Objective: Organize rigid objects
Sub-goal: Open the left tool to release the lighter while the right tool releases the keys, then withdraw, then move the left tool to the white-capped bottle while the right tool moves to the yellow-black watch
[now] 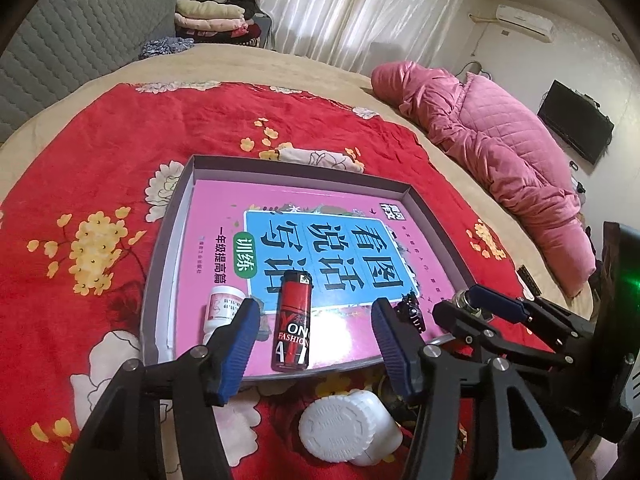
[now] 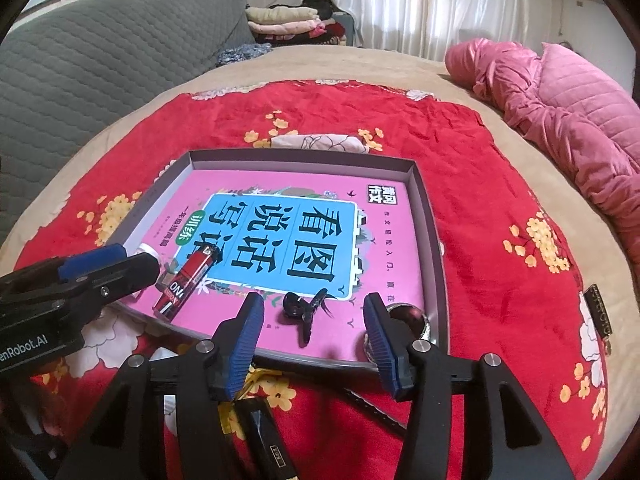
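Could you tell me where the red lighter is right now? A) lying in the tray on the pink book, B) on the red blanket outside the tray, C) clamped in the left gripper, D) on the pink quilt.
A: the lighter lies on the book inside the tray, between the open left gripper's fingers, untouched.

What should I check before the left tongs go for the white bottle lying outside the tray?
1. Left tongs open and empty: ok; the jaws stand wide apart with nothing between them.
2. White bottle within reach: ok; it lies on its side on the red blanket, just below the tongs.
3. Free landing spot in the tray: ok; the far part of the pink book is bare.
4. Red lighter out of the path: not ok; it lies near the tray's front edge, in line with the tongs.
5. Right tongs clear of the bottle: ok; open over the black clip.
6. Bottle cap tight: cannot tell.
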The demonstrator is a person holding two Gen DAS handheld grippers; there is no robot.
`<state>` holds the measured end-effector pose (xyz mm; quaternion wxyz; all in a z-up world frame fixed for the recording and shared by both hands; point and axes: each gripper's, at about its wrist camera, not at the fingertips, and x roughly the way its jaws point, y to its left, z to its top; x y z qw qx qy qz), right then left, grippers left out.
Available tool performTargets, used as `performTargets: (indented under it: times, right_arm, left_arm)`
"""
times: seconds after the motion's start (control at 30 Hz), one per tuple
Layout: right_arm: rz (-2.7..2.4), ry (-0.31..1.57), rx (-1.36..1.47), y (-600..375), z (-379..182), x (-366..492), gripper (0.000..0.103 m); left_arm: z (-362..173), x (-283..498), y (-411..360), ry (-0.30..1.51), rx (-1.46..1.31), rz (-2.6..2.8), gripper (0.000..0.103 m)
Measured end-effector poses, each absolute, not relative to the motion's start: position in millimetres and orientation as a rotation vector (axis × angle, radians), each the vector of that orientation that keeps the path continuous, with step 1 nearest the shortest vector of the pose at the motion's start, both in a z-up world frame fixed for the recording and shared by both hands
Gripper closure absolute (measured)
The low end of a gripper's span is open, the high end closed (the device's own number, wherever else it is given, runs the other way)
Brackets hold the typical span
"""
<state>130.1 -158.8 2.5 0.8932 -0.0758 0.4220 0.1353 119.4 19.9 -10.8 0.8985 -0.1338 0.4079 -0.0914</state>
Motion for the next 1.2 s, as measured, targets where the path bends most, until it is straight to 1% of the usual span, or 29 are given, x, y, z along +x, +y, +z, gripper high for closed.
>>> performTargets:
  times: [0.77, 0.8, 0.83, 0.87, 0.9, 1.2]
  right_arm:
    - [0.298, 0.83, -0.136, -167, 24, 114, 0.049]
    - [0.297, 0.826, -0.139, -167, 25, 113, 0.048]
    - [0.298, 0.822, -0.143, -167, 27, 111, 0.044]
    - [0.3, 0.815, -0.144, -168, 28, 110, 0.03]
    - [0.303, 0.807, -0.141, -170, 30, 109, 0.025]
    - [0.331, 0.797, -0.125, -181, 36, 95, 0.025]
  left_arm:
    - [12, 97, 14, 0.81, -0.232, -0.183, 0.045]
    - [13, 96, 14, 0.809, -0.229, -0.182, 0.045]
    - [13, 94, 15, 0.809, -0.229, -0.181, 0.045]
    - [13, 94, 14, 0.81, -0.229, -0.18, 0.045]
    - [13, 94, 14, 0.812, -0.229, -0.179, 0.045]
    - [14, 86, 13, 0.817, -0.22, -0.178, 0.044]
